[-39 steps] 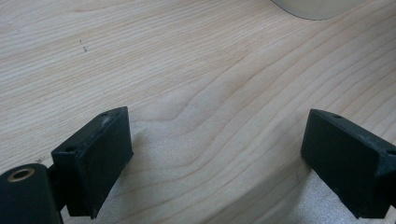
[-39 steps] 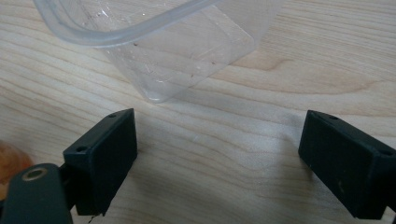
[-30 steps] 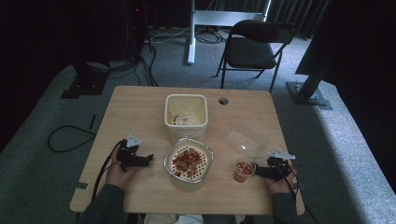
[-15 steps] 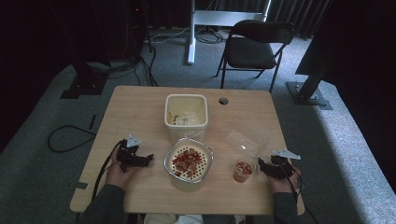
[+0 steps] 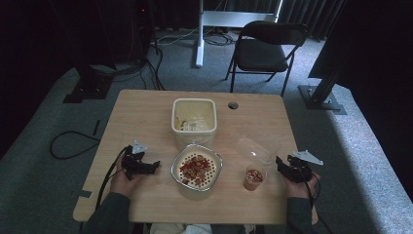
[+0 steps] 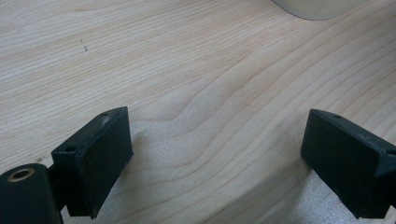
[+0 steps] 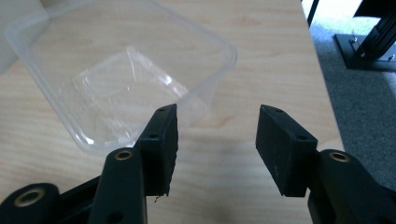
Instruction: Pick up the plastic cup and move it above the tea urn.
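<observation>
On the table (image 5: 146,112), a square tub (image 5: 194,115) sits toward the far side, near the middle, with a round cable hole (image 5: 233,105) just to its right. In front of the tub, nearer the person, stands a perforated strainer bowl (image 5: 197,170) holding sliced pieces (image 5: 195,166). To the right of the bowl stands a small cup (image 5: 254,178), also with pieces in it. Behind the cup and slightly right lies a clear plastic tray (image 5: 255,148). The left gripper (image 5: 146,167) lies left of the bowl; the right gripper (image 5: 286,168) is right of the cup, apart from it. Beyond the table's far edge stands a folding chair (image 5: 265,51) on the floor.
</observation>
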`<state>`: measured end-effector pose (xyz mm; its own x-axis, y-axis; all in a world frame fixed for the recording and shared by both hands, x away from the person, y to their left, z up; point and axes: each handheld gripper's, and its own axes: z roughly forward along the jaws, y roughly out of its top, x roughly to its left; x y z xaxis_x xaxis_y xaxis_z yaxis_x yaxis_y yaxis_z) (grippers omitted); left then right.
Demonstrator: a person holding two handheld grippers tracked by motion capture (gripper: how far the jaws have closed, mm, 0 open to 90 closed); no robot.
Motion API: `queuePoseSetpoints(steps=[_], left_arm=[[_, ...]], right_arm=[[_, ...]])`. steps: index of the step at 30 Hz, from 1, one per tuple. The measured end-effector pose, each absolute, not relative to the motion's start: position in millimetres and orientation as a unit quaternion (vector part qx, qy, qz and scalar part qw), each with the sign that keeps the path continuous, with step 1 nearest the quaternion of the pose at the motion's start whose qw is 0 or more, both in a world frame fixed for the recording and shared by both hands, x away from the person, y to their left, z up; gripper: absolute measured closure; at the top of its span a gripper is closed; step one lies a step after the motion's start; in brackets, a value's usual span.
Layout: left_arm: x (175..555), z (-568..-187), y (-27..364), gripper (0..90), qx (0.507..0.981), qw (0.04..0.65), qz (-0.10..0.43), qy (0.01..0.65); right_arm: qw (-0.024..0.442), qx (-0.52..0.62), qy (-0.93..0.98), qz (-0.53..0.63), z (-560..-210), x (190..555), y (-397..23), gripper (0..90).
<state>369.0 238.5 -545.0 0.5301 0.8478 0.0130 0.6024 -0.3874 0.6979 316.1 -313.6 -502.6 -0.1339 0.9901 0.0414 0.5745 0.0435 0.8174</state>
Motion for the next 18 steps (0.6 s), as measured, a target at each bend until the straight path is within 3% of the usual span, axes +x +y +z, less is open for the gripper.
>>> queuePoseSetpoints(steps=[18], left_arm=[[369,-545,238,9.4,0.811,0.327,0.188,0.447]], right_arm=[[0.257,0.590,0.678,0.354,-502,341,-297,56.3]])
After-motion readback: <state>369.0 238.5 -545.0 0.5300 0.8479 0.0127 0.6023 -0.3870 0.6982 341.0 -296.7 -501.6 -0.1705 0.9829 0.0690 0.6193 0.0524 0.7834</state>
